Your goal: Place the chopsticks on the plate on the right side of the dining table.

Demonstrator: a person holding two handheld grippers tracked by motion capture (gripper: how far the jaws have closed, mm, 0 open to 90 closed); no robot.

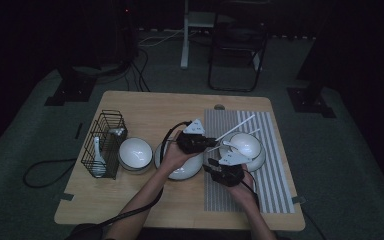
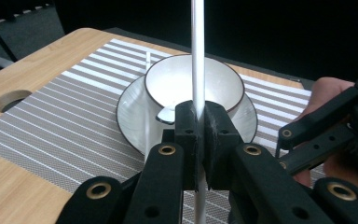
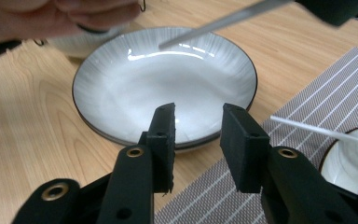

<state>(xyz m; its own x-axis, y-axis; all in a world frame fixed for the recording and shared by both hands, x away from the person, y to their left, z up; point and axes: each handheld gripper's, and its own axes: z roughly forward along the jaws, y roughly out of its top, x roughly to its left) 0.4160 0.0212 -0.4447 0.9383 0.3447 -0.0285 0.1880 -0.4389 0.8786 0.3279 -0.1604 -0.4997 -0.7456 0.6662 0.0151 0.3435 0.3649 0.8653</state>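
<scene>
My left gripper [image 2: 198, 119] is shut on a white chopstick [image 2: 197, 46], which sticks out past the jaws toward a white bowl [image 2: 219, 84] on a saucer [image 2: 130, 112]. In the high view this gripper [image 1: 213, 142] hovers between the grey plate [image 1: 180, 170] and the bowl [image 1: 247, 142], with the chopstick [image 1: 237, 127] pointing to the back right. A second white chopstick [image 3: 317, 130] lies over the mat toward the bowl. My right gripper [image 3: 198, 116] is open, nothing between its fingers, aimed at the rim of the grey plate [image 3: 121, 93]. It sits at the mat's left edge [image 1: 211, 167].
A striped placemat [image 1: 275, 170] covers the table's right part. A wire basket [image 1: 102, 145] with white spoons stands at the left, and a second white bowl [image 1: 135, 152] is beside it. A round hole [image 2: 11, 99] is in the tabletop by the mat.
</scene>
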